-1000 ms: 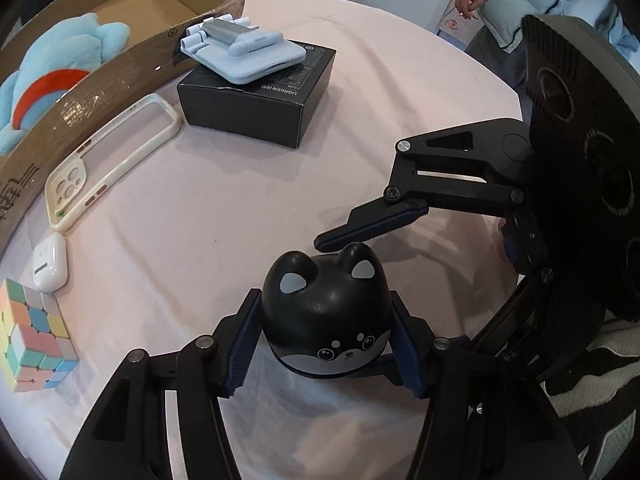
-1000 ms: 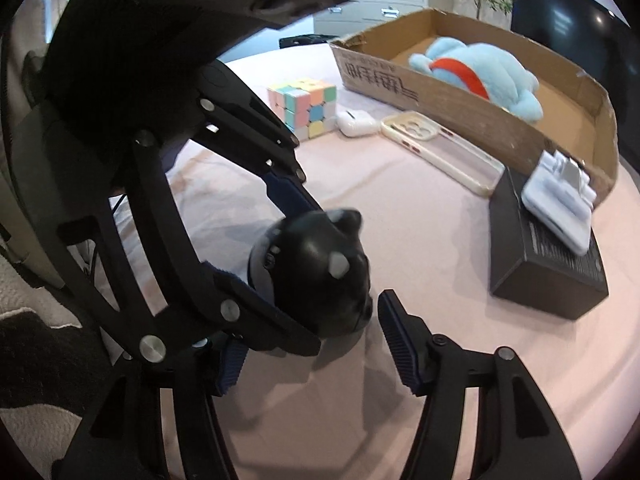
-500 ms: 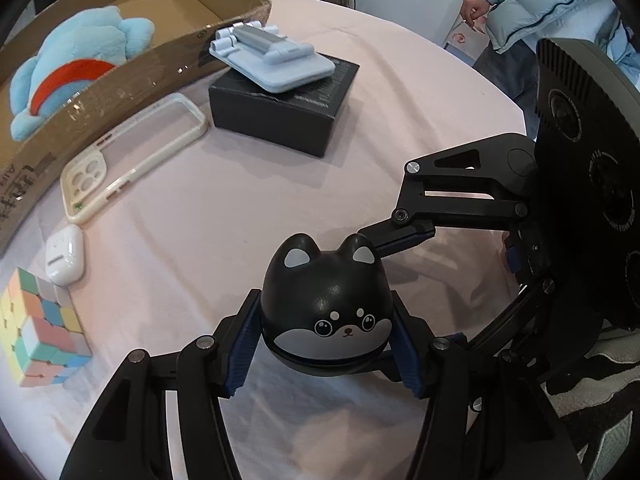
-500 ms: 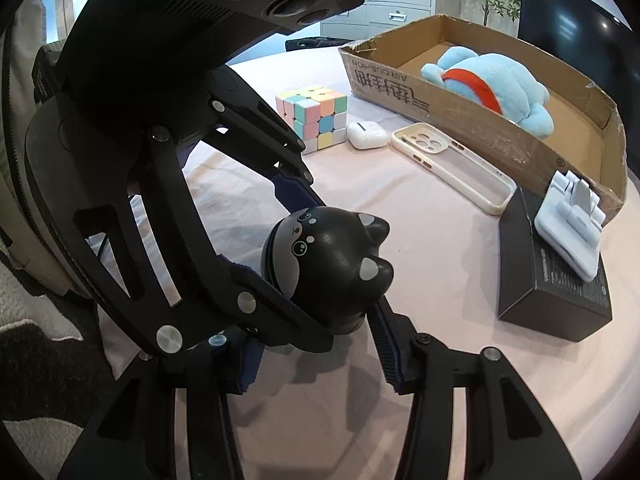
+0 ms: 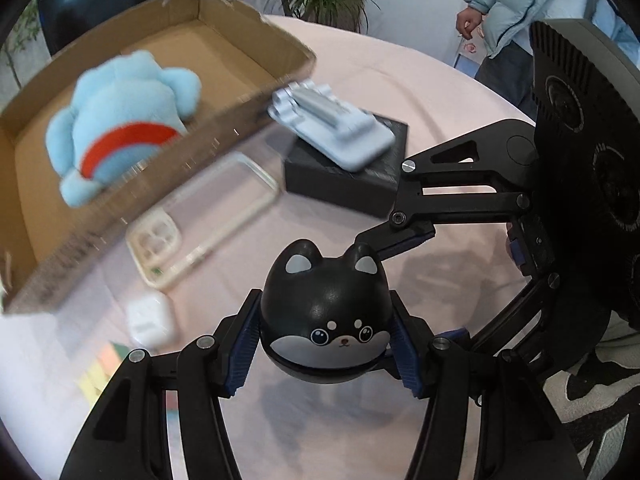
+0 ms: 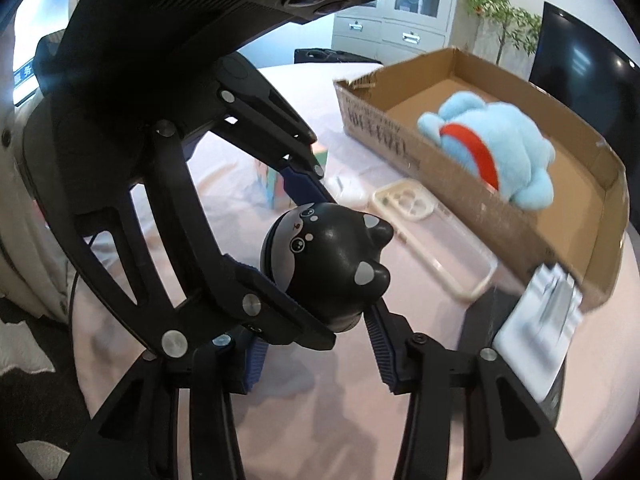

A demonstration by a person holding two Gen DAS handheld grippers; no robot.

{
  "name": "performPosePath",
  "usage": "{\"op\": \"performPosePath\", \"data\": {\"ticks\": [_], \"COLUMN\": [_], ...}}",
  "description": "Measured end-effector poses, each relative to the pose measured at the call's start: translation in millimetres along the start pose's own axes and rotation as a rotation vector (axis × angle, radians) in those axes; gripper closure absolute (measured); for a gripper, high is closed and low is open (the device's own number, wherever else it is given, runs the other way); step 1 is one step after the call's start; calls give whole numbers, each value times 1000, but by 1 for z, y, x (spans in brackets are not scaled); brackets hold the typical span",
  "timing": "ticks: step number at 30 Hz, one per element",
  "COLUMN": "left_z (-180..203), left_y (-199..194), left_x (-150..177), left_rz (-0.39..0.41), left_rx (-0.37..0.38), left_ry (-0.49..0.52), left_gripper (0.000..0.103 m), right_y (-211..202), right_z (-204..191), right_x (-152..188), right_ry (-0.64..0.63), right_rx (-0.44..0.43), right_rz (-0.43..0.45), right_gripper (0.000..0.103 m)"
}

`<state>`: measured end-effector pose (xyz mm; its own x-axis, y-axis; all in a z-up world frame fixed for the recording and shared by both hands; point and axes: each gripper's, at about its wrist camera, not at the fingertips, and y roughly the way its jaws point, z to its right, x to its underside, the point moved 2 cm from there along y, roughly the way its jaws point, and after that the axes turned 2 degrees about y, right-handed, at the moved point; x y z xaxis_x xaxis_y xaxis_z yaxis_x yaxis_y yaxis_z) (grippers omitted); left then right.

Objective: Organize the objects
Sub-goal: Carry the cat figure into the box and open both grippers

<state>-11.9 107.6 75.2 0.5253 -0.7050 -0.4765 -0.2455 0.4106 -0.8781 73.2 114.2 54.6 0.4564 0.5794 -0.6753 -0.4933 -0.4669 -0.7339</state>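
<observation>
Dog-face toy [image 5: 325,316], black, rounded and glossy, is off the table, pinched at both flanks by the blue pads of the left gripper [image 5: 325,340]. Right gripper [image 6: 316,336] comes in across it: jaws closing, toy between them, one finger at the toy's base beside the ears, the other hidden behind the left gripper's linkage. Can't tell if both right pads press yet.

Risks, my read:
- smooth domed shell, narrow pads: it could squirt out if the right jaws push off-axis against the left grip
- two grippers crossed on one small thing: fingers may clash, or the toy may twist as one lets go
- a drop would land it on the phone case [image 5: 200,224] or earbud case [image 5: 151,318] just below

Cardboard box [image 5: 256,48] lies beyond, open-topped, with a blue plush [image 5: 120,120] at one end and bare floor beside it; likely destination. Black box [image 5: 344,176] with a pale folding stand [image 5: 332,132] on top sits close against the box's end. Pastel cube [image 6: 276,184] is mostly hidden behind the left gripper.

Table [image 5: 420,88] is round, under a pale pink cloth. Room: potted plant, grey cabinet, dark screen; a person in a light blue puffer jacket [image 5: 516,4] stands at the far edge.
</observation>
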Motion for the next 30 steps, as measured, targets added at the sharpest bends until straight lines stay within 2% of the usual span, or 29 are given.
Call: {"op": "performPosePath", "data": {"ticks": [3,9,20,30], "left_z": [-13,-32,-57,-94], "left_y": [-8,-17,-24,-17], "left_x": [-10,-50,-136,-206], "left_rz": [17,54,91,133], "left_rx": [-48,-83,-105,-113], "left_ry": [25,86,177,192], "left_gripper": [45,46,46,46], "right_y": [1,-5,-22,-24], "right_z": [11,40,114,185], "right_x": [-12,-33,-64,-93], "right_ry": [-1,-27,-41,-11], "right_rx": [10,59,165,222], "right_rz": [7,26,50,61], "right_gripper": [63,64,65,65]}}
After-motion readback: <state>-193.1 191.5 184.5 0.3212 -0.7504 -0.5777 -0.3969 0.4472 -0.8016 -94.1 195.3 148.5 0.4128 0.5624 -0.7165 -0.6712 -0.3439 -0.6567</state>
